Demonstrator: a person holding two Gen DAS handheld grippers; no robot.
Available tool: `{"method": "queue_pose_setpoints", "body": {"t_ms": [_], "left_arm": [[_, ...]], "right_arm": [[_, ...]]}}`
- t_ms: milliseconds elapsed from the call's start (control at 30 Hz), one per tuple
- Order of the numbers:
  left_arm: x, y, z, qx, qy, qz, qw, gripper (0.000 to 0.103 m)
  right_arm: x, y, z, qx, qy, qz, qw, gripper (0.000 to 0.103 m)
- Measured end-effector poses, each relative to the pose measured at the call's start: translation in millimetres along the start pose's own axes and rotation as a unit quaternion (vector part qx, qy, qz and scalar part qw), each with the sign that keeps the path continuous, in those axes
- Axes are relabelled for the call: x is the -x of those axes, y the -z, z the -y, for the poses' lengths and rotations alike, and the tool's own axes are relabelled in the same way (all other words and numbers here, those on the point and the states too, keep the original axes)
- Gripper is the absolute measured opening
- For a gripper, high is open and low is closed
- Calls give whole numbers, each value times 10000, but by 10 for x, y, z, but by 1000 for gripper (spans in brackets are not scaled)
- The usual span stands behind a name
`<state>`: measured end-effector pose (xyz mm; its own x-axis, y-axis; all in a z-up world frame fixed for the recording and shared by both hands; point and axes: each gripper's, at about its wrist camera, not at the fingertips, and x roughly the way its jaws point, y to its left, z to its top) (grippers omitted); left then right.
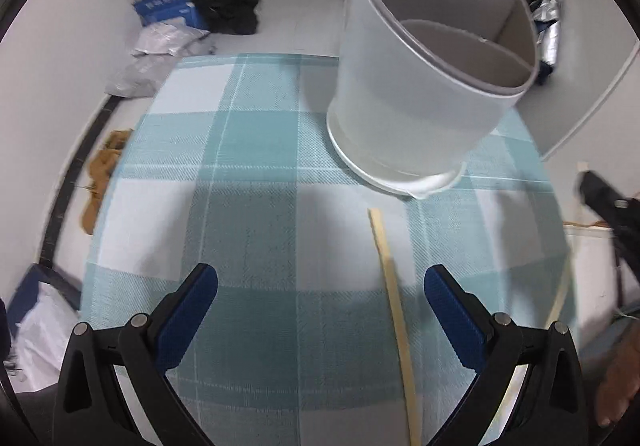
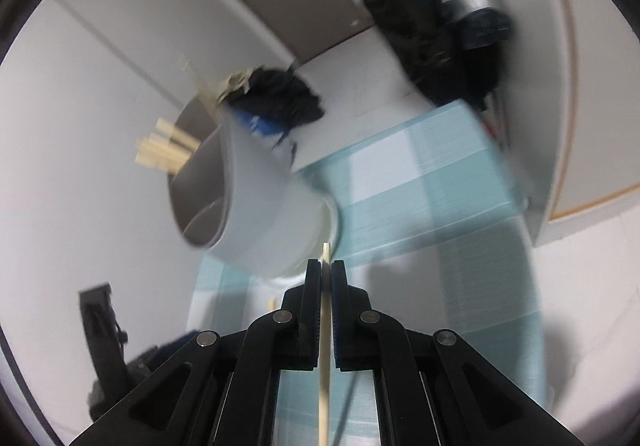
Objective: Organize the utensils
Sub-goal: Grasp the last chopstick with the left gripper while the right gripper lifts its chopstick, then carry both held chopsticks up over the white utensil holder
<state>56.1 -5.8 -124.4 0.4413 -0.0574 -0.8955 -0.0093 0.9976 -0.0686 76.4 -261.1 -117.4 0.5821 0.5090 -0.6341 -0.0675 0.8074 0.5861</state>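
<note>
My right claw [image 2: 326, 266] is pinched on a chopstick [image 2: 325, 326], its tip poking just past my fingers toward the foot of the holder [image 2: 272, 214], which stands on the checked cloth [image 2: 440, 186] with more sticks [image 2: 164, 150] bunched in its far compartment. My left claw [image 1: 320, 286] is spread wide above the cloth [image 1: 248, 174], gripping nothing. Another chopstick [image 1: 390, 286] lies flat on the cloth just inside my left claw's right finger, near the holder [image 1: 420, 86], whose near compartment shows nothing inside.
</note>
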Motion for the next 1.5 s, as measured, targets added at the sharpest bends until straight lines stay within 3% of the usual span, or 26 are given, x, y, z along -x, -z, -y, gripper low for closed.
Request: {"method": "queue_pose_setpoints", "body": {"t_ms": [167, 300, 367, 467, 633, 700, 967, 1133, 1300, 1500], "left_arm": [[-128, -68, 139, 9, -361, -45, 9993, 99], [-240, -89, 240, -132, -663, -231, 9974, 78], [-232, -86, 270, -149, -648, -230, 9975, 74], [-217, -102, 336, -189, -585, -289, 9977, 55], [-215, -112, 440, -148, -267, -399, 9987, 12], [-212, -104, 469, -137, -218, -439, 9987, 4], [-39, -20, 439, -29, -110, -179, 9998, 3], [269, -28, 358, 45, 161, 346, 9993, 3], [696, 69, 243, 130, 522, 977, 9938, 3], [1036, 138, 232, 148, 815, 1432, 9862, 3]], "right_arm": [[248, 33, 174, -291, 27, 240, 9993, 4], [263, -19, 279, -483, -32, 372, 9981, 4], [359, -59, 310, -527, -56, 436, 9976, 4], [434, -65, 324, -568, -93, 552, 9968, 4], [494, -92, 363, -669, -164, 656, 9955, 4], [512, -94, 353, -642, -144, 689, 9955, 4], [560, -71, 253, -413, -124, 754, 9962, 4], [593, -32, 121, -144, -100, 813, 9965, 4], [673, 53, -122, 378, -170, 987, 9943, 4], [784, 185, -425, 1099, -214, 1276, 9855, 4]]}}
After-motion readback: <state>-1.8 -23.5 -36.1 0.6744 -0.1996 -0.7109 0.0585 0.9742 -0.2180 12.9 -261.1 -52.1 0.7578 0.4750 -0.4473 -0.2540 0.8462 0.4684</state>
